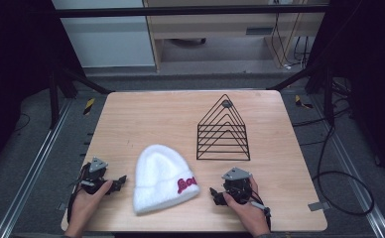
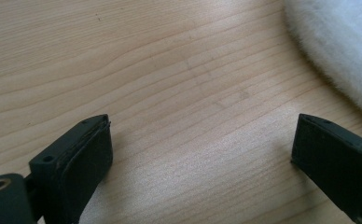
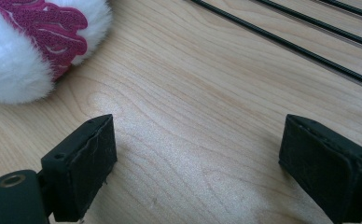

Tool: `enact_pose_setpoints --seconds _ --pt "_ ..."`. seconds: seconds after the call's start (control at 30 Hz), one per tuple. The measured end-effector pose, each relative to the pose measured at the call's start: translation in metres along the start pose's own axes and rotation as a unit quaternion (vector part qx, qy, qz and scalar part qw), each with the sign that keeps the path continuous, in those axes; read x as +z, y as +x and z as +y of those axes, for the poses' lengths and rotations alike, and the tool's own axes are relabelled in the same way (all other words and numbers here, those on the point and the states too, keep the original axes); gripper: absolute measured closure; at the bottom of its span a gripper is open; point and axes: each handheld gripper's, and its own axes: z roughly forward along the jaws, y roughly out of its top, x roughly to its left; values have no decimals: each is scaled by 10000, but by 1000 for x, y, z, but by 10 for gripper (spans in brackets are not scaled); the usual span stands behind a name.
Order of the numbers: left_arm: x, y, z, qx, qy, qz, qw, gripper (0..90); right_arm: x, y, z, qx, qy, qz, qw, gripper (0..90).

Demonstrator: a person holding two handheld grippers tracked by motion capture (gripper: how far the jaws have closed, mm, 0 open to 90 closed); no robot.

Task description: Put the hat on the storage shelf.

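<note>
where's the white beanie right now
In the high view the white beanie lies flat near the table's front edge, between the left hand-held gripper and right hand-held gripper, in front of the black wire rack.

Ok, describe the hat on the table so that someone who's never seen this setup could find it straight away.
On the wooden table, look at the near edge, between the left gripper and the right gripper. The white beanie lies flat there, in front and to the left of the black wire rack. It is the one soft, fluffy thing, with dark pink lettering on its folded cuff.
</note>
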Motion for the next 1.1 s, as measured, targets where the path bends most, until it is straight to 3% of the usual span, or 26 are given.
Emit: enact_pose_setpoints --seconds 0.27,0.33,0.4,0.43,0.47,0.5,0.53,0.57,0.67,0.7,0.73,0.83,1.1 --pt "-1 -1 -1 11 -16 -47 10000 40 1 1 1 51 20 -50 10000 103" --pt "-3 0 4 -30 39 -288 9996 54 1 1 1 76 31 -70 9999 102" --pt "-5 0 7 -37 9 -335 9994 55 1 1 1 52 23 -45 10000 102" --pt "-11 -2 16 -94 -161 -437 9989 61 0 0 2 63 43 7 10000 111" --pt "-11 -2 16 -94 -161 -437 9989 64 0 0 2 63 43 7 10000 111" --pt "-15 -5 26 -141 -268 -623 9976 66 -2 -2 7 109 48 69 9999 114" --pt "-15 -5 26 -141 -268 -623 9976 68 -2 -2 7 109 48 69 9999 114" --pt "-15 -8 38 -55 -258 -713 9971 73 -6 -1 14 53 33 45 10000 135" --pt "-14 -12 51 -7 -179 -750 9970 122 -11 3 22 -41 48 12 10000 137" --pt "-13 -14 55 -52 -144 -836 9964 137 -15 5 31 -84 0 158 9998 162" --pt "-12 -17 60 -64 -114 -937 9955 137 -15 5 31 -84 0 158 9998 162" --pt "-9 -30 81 255 -135 -871 9958 138 -15 7 47 -130 7 413 9991 213" --pt "-11 -36 102 554 -28 -854 9948 140 -10 17 74 -303 248 436 9983 347"
